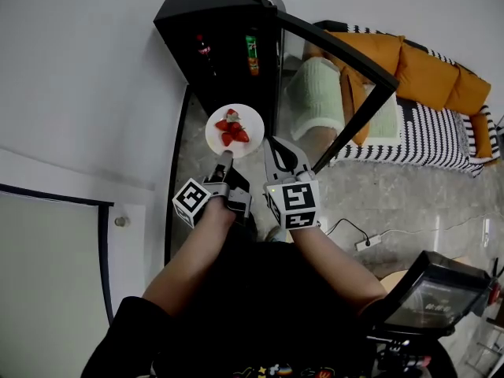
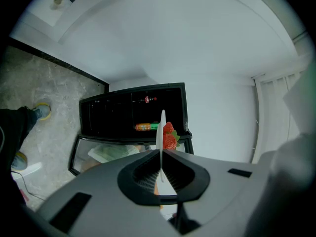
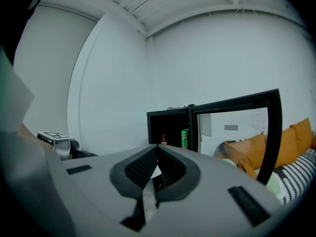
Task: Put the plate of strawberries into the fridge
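Left gripper (image 1: 226, 158) jaws pinch the rim of the white plate (image 1: 235, 130) of strawberries (image 1: 232, 131), held just before the open black fridge (image 1: 213, 30). Right gripper (image 1: 283, 154) jaws pressed together, empty, beside the plate.

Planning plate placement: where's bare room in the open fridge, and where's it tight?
Bare: the shelf gap between the bottle and the can in the fridge. Tight: the can's side, next to the open door. Lower part too dark to judge.

fridge (image 1: 224, 50) open, door (image 1: 319, 93) swung aside
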The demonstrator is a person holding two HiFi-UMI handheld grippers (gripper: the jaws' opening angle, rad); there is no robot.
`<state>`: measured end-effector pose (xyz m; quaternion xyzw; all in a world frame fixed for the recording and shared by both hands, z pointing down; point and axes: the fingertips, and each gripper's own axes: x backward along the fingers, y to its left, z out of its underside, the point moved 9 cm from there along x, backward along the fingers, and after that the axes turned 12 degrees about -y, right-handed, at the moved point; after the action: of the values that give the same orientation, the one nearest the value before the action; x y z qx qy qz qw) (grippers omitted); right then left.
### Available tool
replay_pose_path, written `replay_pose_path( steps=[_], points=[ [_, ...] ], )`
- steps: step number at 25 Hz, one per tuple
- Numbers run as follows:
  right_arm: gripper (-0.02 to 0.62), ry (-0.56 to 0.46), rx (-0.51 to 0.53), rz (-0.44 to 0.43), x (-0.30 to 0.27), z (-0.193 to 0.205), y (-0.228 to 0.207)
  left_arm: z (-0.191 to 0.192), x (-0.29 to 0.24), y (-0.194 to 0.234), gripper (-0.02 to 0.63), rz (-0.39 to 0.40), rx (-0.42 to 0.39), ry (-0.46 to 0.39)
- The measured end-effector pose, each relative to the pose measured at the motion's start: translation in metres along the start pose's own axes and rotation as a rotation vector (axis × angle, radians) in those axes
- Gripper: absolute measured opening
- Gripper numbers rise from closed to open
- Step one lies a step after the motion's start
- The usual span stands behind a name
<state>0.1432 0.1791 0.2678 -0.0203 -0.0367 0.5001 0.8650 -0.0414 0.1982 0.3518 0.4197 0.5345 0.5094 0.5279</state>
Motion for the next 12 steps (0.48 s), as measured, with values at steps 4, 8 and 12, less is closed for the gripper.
replay_pose_path(
  steps=[4,8,12],
  points=[
    [0.005,0.017,0.012,-0.005,-0.031,0.003,0.002,-0.019,-0.028,0.002,0.015,-0.007,0.010,0.010],
    [0.005,0.016,0.020,-0.019,-0.031,0.003,0.002,-0.018,-0.026,0.005,0.015,-0.007,0.012,0.008],
    [0.005,0.013,0.023,-0.031,-0.038,0.000,0.003,-0.022,-0.032,0.003,0.015,-0.007,0.011,0.008]
  ],
)
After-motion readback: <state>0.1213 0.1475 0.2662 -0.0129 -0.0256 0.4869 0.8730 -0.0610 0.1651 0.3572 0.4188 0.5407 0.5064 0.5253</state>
